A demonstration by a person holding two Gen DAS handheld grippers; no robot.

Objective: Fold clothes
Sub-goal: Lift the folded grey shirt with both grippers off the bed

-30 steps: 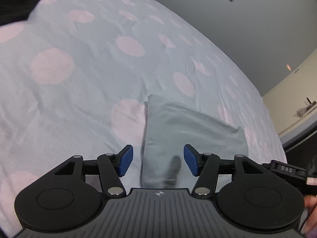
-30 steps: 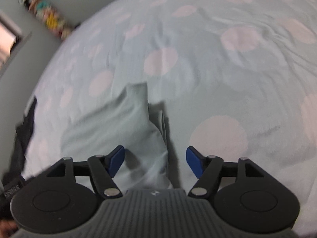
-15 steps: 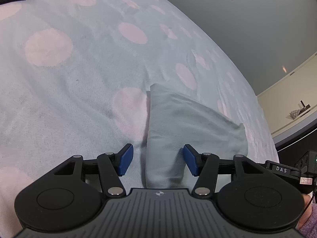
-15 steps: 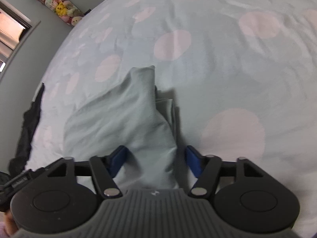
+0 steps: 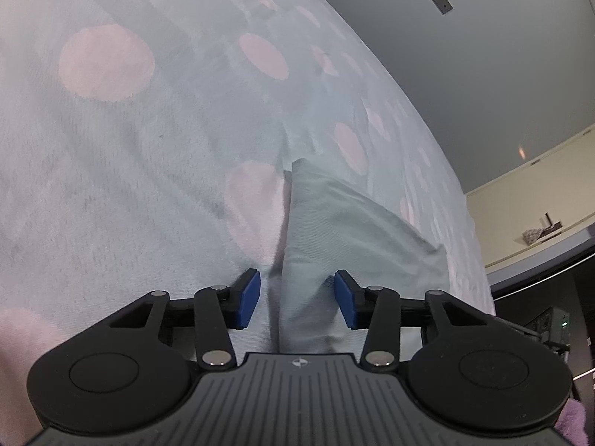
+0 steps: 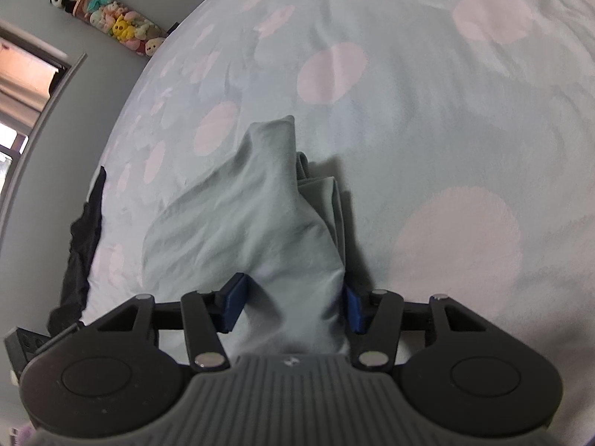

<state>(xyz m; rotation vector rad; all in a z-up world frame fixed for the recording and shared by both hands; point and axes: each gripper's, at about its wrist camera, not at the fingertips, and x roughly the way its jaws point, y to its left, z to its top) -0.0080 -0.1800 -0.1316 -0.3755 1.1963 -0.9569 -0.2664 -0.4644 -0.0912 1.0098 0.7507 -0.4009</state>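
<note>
A folded pale green garment (image 5: 346, 230) lies on the bed cover (image 5: 148, 148), which is pale blue with pink dots. My left gripper (image 5: 296, 303) is open, its blue pads on either side of the garment's near left edge. In the right wrist view the same garment (image 6: 253, 223) bulges up between the pads of my right gripper (image 6: 293, 306), which is open around its near right corner. Folded layers show at the garment's right edge.
A black garment (image 6: 83, 245) lies at the bed's left edge in the right wrist view. A row of plush toys (image 6: 111, 26) sits along the grey wall. A cream cabinet (image 5: 528, 215) stands beyond the bed on the right.
Both grippers have moved forward and lower onto the garment, so its near edge now sits between each pair of pads. The pads stand a little closer together than before.
</note>
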